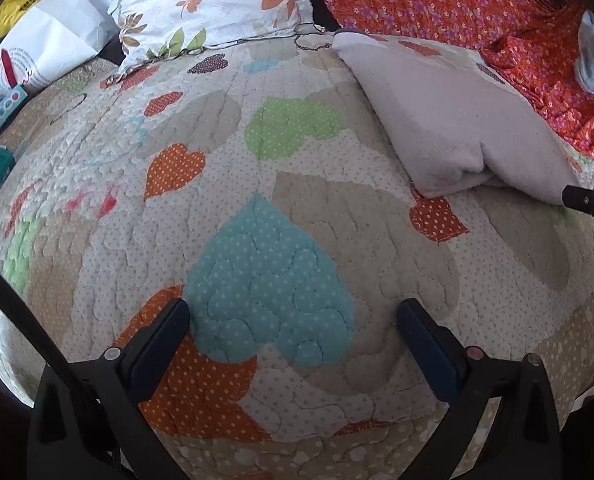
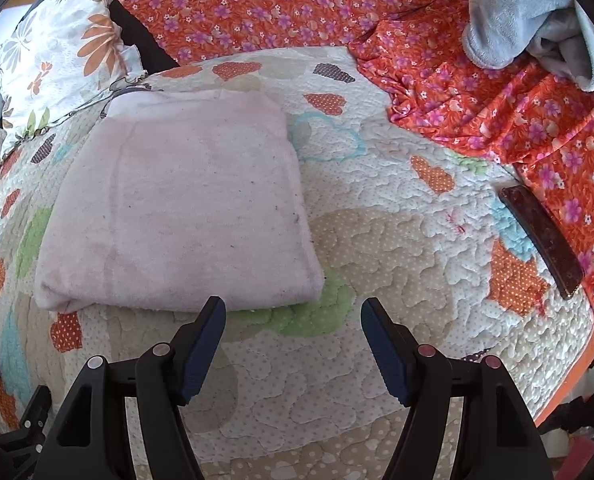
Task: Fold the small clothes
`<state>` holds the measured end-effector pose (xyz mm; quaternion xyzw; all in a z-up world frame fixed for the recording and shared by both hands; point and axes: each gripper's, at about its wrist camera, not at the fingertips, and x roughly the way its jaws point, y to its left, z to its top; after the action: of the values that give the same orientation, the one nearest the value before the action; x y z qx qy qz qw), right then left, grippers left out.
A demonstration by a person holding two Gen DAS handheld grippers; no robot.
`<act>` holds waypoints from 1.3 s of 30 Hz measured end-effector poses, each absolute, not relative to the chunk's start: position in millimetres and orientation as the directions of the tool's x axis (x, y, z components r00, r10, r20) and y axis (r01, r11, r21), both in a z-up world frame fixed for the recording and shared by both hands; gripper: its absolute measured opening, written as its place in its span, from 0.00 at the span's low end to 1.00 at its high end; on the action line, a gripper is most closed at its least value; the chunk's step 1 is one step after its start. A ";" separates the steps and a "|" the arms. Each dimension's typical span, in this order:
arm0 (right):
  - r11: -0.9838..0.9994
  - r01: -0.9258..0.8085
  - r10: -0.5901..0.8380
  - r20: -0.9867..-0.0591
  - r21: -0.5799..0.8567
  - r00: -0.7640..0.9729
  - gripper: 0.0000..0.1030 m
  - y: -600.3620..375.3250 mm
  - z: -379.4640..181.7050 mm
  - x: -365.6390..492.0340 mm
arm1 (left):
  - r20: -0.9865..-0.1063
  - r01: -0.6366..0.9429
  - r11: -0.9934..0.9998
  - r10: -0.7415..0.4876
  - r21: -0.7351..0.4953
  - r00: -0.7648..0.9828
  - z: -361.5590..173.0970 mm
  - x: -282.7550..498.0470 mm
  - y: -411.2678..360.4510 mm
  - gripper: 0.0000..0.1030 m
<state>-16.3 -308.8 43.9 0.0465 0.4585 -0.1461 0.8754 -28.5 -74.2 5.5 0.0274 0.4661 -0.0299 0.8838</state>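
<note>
1. Our bed's heart-patterned quilt [image 2: 377,248] fills both views, with an orange floral sheet [image 2: 281,4] behind it and a flowered pillow [image 1: 201,0] at the head.
2. The folded pale pink towel [image 2: 185,208] lies flat on the quilt, just ahead of our right hand-held gripper [image 2: 293,312], which is released and empty.
3. Our left hand-held gripper [image 1: 293,312], also released, hovers over bare quilt, well apart from the towel.
4. We judge this fold finished; next we should square its edges or fetch the grey-blue cloth [image 2: 529,20].
5. A dark phone [image 2: 541,236] rests near the quilt's edge.
</note>
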 end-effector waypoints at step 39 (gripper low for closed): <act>0.939 0.342 -0.187 -0.807 0.019 0.559 0.73 -320.0 51.6 -22.7 | -0.691 0.110 0.994 -0.083 -0.005 0.718 51.6 -55.3 -81.6 1.00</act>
<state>-22.7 -320.0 51.6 0.0870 0.4445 -0.1506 0.8787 -55.3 -81.6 51.6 0.0182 0.3719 -0.0519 0.9266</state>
